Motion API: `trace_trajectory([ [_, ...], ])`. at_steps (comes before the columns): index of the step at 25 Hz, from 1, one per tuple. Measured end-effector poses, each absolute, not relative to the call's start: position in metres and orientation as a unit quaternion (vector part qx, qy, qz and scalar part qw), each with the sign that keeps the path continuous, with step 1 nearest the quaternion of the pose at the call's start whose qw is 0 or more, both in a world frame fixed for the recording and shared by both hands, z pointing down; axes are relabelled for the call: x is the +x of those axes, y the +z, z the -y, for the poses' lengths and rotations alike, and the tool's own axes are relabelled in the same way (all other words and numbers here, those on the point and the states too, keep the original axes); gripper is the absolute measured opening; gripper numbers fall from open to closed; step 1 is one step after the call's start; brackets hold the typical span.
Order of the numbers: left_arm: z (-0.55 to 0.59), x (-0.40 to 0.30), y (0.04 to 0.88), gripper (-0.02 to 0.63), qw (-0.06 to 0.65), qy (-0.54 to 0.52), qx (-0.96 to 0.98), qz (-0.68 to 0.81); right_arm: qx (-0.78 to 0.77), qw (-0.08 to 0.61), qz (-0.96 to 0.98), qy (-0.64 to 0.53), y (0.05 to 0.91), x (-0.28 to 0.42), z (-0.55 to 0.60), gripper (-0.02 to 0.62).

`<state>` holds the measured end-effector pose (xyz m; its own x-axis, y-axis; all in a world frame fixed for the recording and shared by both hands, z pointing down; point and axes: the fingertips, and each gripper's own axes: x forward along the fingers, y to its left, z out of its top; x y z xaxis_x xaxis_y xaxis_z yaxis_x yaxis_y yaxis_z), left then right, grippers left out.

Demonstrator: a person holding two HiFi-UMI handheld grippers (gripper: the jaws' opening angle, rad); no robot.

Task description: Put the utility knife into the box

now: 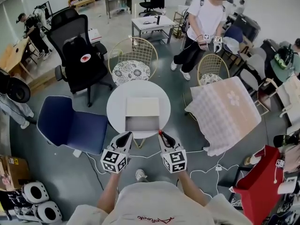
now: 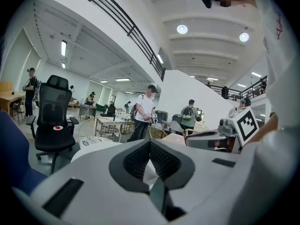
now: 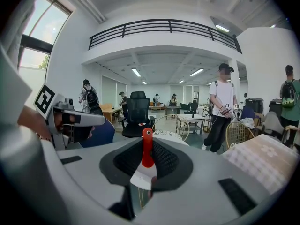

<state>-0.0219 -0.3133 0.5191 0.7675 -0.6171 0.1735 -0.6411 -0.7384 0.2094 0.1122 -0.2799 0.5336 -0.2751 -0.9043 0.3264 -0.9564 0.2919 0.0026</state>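
Note:
An open cardboard box [image 1: 142, 114] sits on the round white table [image 1: 117, 108] in the head view, its inside bare. My right gripper [image 1: 161, 136] hovers just short of the table's near edge, shut on a red utility knife [image 1: 160, 133]. In the right gripper view the knife [image 3: 147, 148] stands up between the pads with its red handle end on top and a white part below. My left gripper [image 1: 125, 138] is beside it to the left, also short of the table. Its pads [image 2: 161, 162] meet with nothing between them.
A blue chair [image 1: 70, 125] stands left of the table and a black office chair [image 1: 82, 60] behind it. A wire chair [image 1: 132, 62] is at the far side. A checked cloth [image 1: 225, 111] covers something at the right. Cables and a red bag [image 1: 258, 182] lie on the floor; a person [image 1: 201, 27] stands beyond.

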Motion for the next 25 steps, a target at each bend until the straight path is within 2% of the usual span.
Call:
trace_trajectory([
  [16,0.344,-0.02,0.521,0.012,0.134,0.059,0.902,0.406,0.537,0.144,0.824,0.106,0.536,0.13,0.333,0.066],
  [25,0.327,-0.022,0.562,0.012,0.186,0.077,0.88,0.43,0.499,0.183,0.832,0.16,0.586,0.129,0.316,0.066],
])
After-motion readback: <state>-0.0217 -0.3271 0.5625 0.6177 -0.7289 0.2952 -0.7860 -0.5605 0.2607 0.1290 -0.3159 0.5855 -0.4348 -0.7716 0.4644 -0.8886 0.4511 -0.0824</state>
